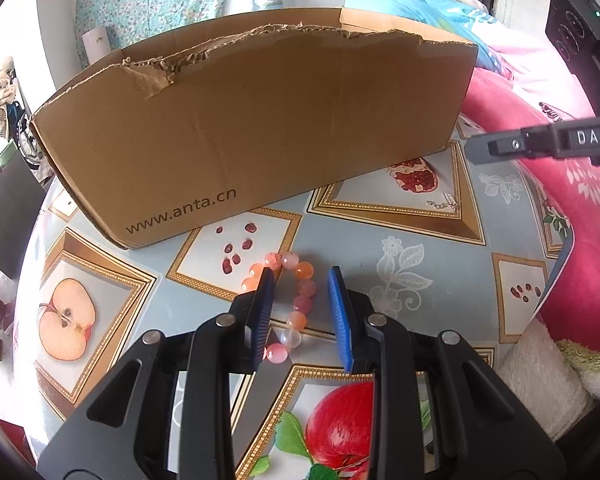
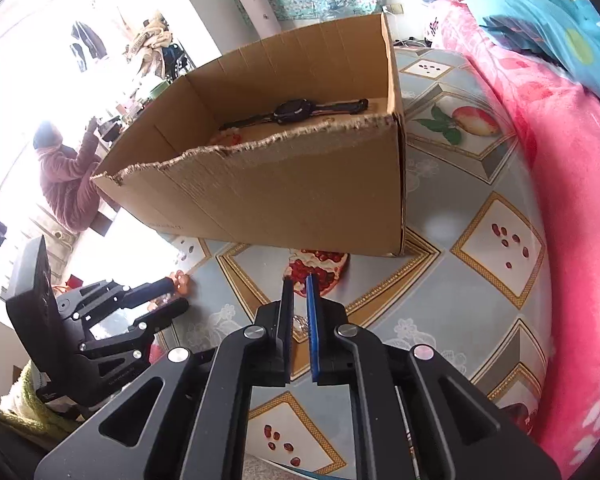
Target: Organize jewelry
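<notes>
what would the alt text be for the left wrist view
The left gripper, jaws open, straddles one side of a pink and orange bead bracelet lying on a fruit-print tablecloth. A torn cardboard box stands behind it; the right gripper reaches in from the right.

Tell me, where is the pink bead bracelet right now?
In the left wrist view the pink bead bracelet lies on the tablecloth, in front of the cardboard box, partly between the open fingers of the left gripper.

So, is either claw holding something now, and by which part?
No firm hold shows. The left claw straddles one side of the bead bracelet, lying on the tablecloth; the right claw grips nothing.
</notes>
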A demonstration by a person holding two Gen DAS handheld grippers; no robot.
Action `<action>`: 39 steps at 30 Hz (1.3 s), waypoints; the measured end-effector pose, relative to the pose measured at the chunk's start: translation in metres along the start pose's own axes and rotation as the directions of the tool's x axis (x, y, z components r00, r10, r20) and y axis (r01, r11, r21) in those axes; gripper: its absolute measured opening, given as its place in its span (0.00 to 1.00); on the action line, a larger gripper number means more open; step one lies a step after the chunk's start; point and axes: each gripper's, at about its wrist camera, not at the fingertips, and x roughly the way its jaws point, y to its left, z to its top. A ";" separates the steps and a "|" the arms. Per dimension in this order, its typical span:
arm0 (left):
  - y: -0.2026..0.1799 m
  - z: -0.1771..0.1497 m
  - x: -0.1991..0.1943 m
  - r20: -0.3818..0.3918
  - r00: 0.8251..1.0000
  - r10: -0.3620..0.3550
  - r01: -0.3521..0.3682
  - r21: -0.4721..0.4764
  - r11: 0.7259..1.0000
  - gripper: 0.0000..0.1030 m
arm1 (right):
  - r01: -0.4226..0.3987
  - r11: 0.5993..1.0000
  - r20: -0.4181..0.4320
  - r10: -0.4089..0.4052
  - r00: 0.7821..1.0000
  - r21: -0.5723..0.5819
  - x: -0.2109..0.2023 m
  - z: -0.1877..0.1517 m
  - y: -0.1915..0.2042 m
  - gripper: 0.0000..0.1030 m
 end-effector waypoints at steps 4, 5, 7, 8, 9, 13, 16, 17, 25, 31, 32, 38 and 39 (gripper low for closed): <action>-0.002 0.003 0.002 0.001 1.000 -0.001 0.001 0.001 1.000 0.20 | 0.042 0.997 -0.028 -0.044 0.999 -0.064 0.013 -0.013 0.013 0.29; -0.002 0.003 0.002 0.001 1.000 -0.002 0.002 0.002 1.000 0.20 | 0.055 0.994 -0.026 -0.058 0.998 -0.092 0.016 -0.015 0.018 0.29; -0.002 0.003 0.002 0.002 1.000 -0.002 0.002 0.005 1.000 0.19 | 0.071 0.986 -0.017 -0.075 0.997 -0.150 0.020 -0.017 0.025 0.29; 0.000 0.003 0.002 0.002 1.000 -0.003 0.003 0.006 1.000 0.19 | 0.075 0.981 -0.010 -0.078 0.997 -0.177 0.021 -0.018 0.027 0.29; 0.000 0.002 0.001 0.002 1.000 -0.005 0.005 0.007 1.000 0.19 | 0.069 0.976 -0.006 -0.072 0.997 -0.205 0.022 -0.018 0.027 0.29; 0.003 0.001 0.000 0.002 1.000 -0.009 0.009 0.011 1.000 0.19 | 0.021 0.953 -0.020 -0.029 0.999 -0.302 0.025 -0.020 0.025 0.29; 0.002 0.001 0.000 0.002 1.000 -0.012 0.012 0.015 1.000 0.19 | -0.008 0.927 -0.060 -0.015 0.998 -0.375 0.030 -0.020 0.021 0.29; 0.003 0.001 0.000 0.003 1.000 -0.013 0.013 0.015 1.000 0.19 | -0.023 0.921 -0.066 -0.003 0.998 -0.390 0.030 -0.017 0.020 0.29; 0.002 0.001 0.000 0.003 1.000 -0.014 0.014 0.017 1.000 0.19 | -0.086 0.852 -0.121 0.027 0.992 -0.516 0.031 -0.010 0.024 0.27; 0.002 0.001 0.000 0.004 1.000 -0.013 0.013 0.017 1.000 0.19 | -0.098 0.845 -0.129 0.035 0.991 -0.525 0.030 -0.011 0.024 0.18; 0.002 0.001 0.000 0.004 1.000 -0.013 0.013 0.017 1.000 0.19 | -0.101 0.845 -0.129 0.038 0.991 -0.525 0.031 -0.011 0.025 0.17; 0.002 0.001 0.000 0.004 1.000 -0.014 0.014 0.016 1.000 0.19 | -0.122 0.852 -0.131 0.063 0.989 -0.509 0.029 -0.011 0.025 0.09; 0.002 0.001 0.000 0.004 1.000 -0.014 0.014 0.016 1.000 0.19 | -0.120 0.854 -0.129 0.063 0.990 -0.506 0.029 -0.011 0.025 0.09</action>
